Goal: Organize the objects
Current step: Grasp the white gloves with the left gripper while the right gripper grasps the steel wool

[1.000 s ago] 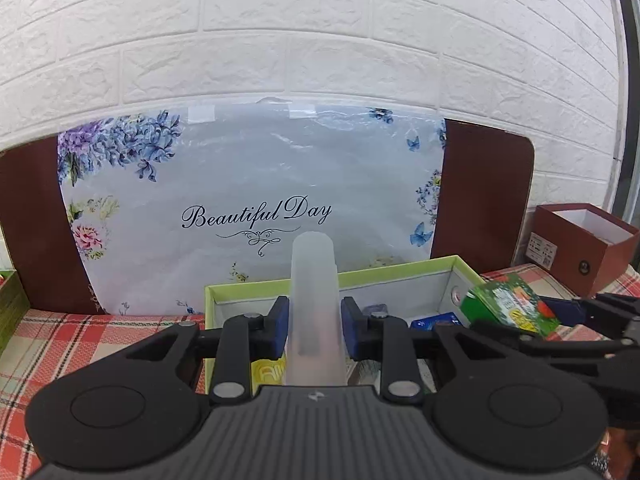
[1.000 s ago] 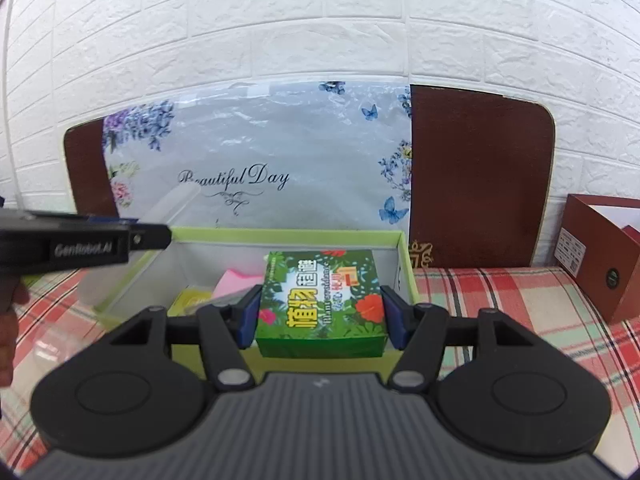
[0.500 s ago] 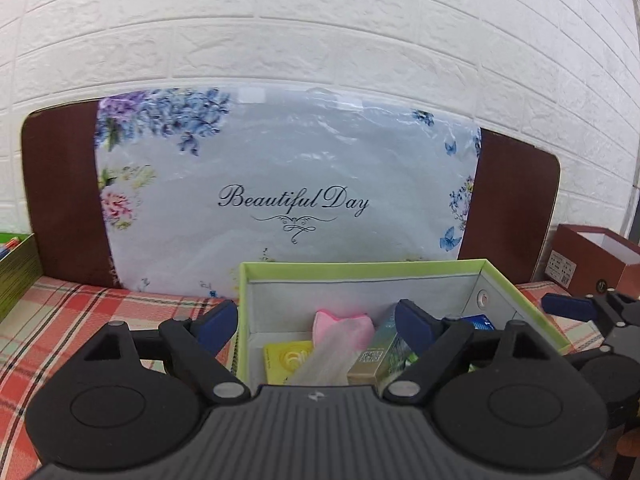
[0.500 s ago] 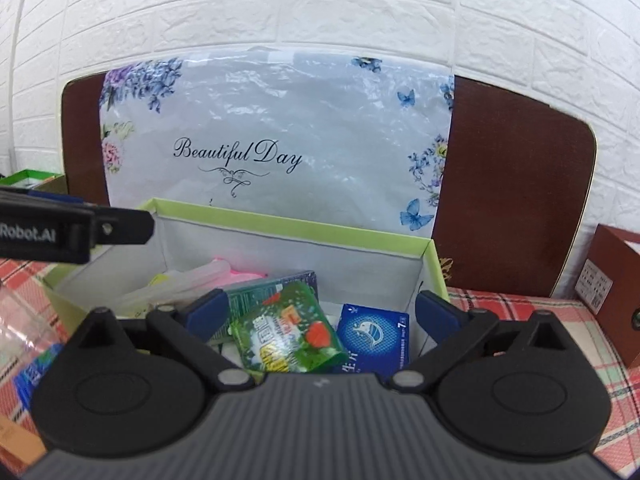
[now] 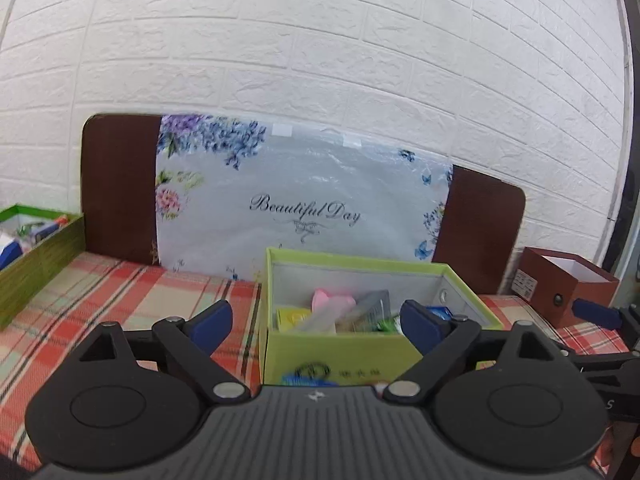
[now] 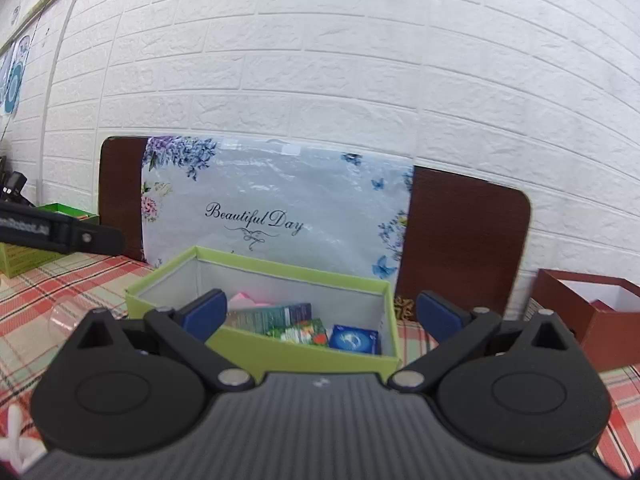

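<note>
Released since earlier: translucent tube (image 5: 320,319), green printed carton (image 6: 304,330), both inside lime-green cardboard box (image 5: 360,266) at 12 o'clock. Left gripper (image 5: 316,322) opening, empty; right gripper (image 6: 320,314) fully spread, empty. Retreat clear of rim.

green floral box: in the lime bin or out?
In. The green floral box lies inside the lime bin, between a teal carton and a blue packet. Right gripper is open, empty.
</note>
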A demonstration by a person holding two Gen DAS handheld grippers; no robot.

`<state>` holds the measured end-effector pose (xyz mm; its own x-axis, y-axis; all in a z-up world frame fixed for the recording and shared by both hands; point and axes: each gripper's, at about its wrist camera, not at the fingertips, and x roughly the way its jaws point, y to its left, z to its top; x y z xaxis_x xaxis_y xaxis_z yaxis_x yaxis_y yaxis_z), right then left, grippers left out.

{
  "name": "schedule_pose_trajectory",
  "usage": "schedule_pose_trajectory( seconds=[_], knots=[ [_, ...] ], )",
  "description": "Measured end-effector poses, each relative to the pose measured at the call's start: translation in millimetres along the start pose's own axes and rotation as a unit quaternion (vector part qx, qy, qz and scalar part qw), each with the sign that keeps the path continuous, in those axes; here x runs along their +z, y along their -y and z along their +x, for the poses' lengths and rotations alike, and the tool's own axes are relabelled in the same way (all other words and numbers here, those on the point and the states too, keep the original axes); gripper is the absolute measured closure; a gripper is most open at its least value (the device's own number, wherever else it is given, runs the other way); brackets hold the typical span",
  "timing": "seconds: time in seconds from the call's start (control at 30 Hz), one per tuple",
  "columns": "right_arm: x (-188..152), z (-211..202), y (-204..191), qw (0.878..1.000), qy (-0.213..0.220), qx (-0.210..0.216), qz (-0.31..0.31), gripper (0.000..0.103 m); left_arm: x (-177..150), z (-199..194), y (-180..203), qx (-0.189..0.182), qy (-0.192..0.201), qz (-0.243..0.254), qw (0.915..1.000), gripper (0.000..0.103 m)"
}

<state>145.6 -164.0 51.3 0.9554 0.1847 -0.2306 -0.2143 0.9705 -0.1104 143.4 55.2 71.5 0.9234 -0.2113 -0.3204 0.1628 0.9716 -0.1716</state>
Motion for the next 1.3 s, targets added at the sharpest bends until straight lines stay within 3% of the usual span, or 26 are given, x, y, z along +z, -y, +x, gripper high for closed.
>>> schedule_pose_trajectory(
  seconds=[0.43,0.67,0.73,0.87,1.0,1.07,1.2,1.27,1.3],
  knots=[
    [-72.6,-72.6,22.7,0.992,-0.077,-0.003,0.105,0.000,-84.4,-39.9,-0.1,-0.008,-0.097,-0.043,0.9943,0.008],
    [-101.8,-77.4,29.3,0.986,-0.108,-0.003,0.128,0.000,-109.1,-45.1,6.2,-0.011,-0.123,-0.031,0.9918,0.009],
    [-107.0,-72.1,30.8,0.985,-0.118,0.004,0.125,0.000,-112.9,-46.9,8.7,-0.015,-0.124,-0.022,0.9919,0.009],
    [-106.9,-61.1,28.2,0.990,-0.119,-0.020,0.071,0.000,-116.2,-47.1,10.6,-0.022,-0.132,-0.015,0.9909,0.009],
    [-105.6,-46.4,35.6,0.989,-0.128,-0.026,0.068,0.001,-119.2,-45.0,11.1,-0.015,-0.134,-0.011,0.9908,0.009],
    [-106.4,-39.7,37.5,0.989,-0.132,-0.027,0.064,0.007,-120.3,-43.4,11.0,-0.013,-0.137,-0.010,0.9904,0.009],
    [-109.5,-28.4,37.3,0.987,-0.149,-0.026,0.053,0.030,-122.2,-39.7,9.9,-0.013,-0.142,-0.007,0.9897,0.009],
    [-111.2,-27.3,36.1,0.987,-0.154,-0.022,0.051,0.054,-123.1,-38.0,9.9,-0.016,-0.148,-0.003,0.9889,0.014],
    [-111.2,-28.8,34.9,0.986,-0.155,-0.024,0.049,0.072,-123.5,-36.7,9.9,-0.017,-0.150,-0.001,0.9885,0.016]
  ],
)
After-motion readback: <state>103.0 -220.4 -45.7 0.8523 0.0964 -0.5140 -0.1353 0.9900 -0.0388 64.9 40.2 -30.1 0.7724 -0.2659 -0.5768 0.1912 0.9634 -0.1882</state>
